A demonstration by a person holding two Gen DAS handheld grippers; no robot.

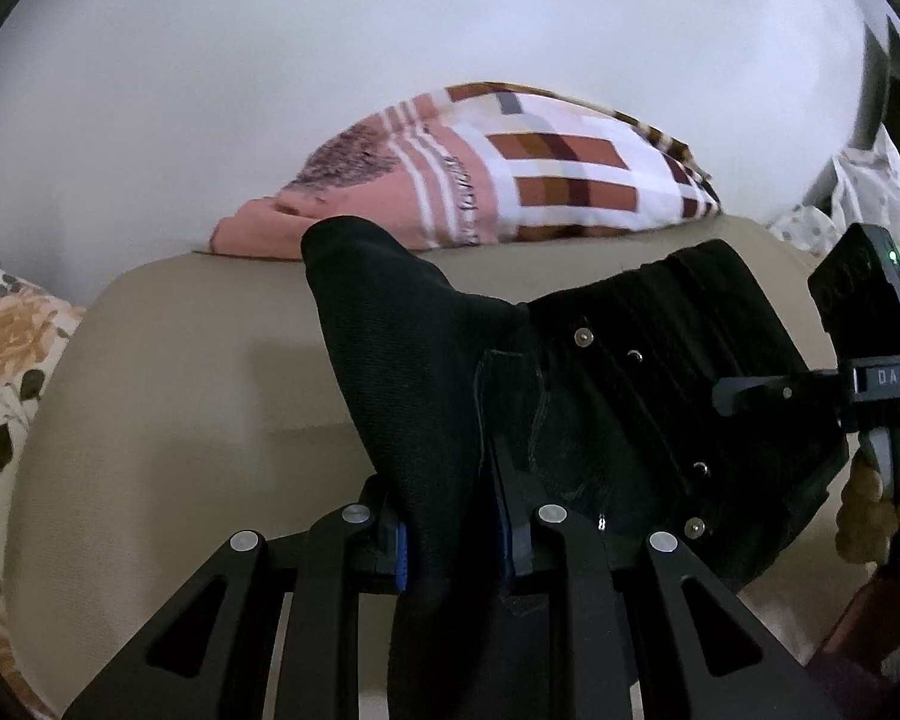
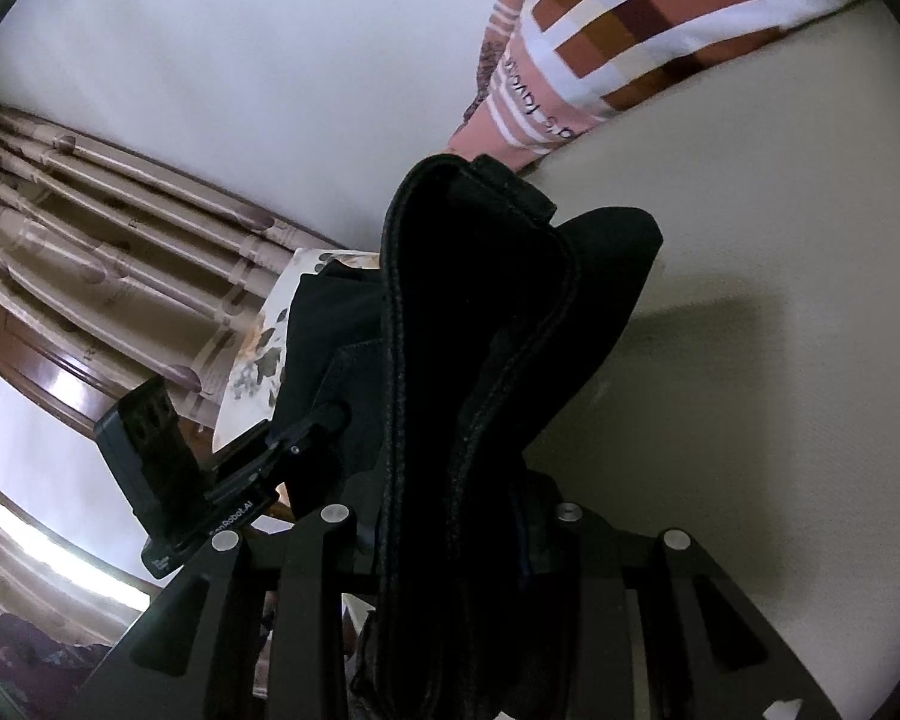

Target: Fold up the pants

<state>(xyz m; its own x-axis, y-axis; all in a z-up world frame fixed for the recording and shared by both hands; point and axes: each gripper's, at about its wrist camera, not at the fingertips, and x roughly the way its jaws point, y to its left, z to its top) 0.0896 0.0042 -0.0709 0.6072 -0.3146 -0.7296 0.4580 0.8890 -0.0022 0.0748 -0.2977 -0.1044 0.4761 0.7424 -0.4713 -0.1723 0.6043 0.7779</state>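
The black pants (image 1: 618,396) hang lifted above a beige bed sheet (image 1: 180,360), their waistband with metal buttons facing the left wrist view. My left gripper (image 1: 450,540) is shut on a fold of the pants fabric between its blue pads. My right gripper (image 2: 456,534) is shut on the thick seamed waistband edge of the pants (image 2: 498,312), which rises upright from its jaws. The right gripper also shows at the right edge of the left wrist view (image 1: 870,384). The left gripper shows at the lower left of the right wrist view (image 2: 210,480).
A pink, white and brown patterned pillow (image 1: 510,174) lies at the far end of the bed against a white wall. A floral pillow (image 1: 6,360) sits on the left. Striped curtains (image 2: 90,240) hang beyond the bed.
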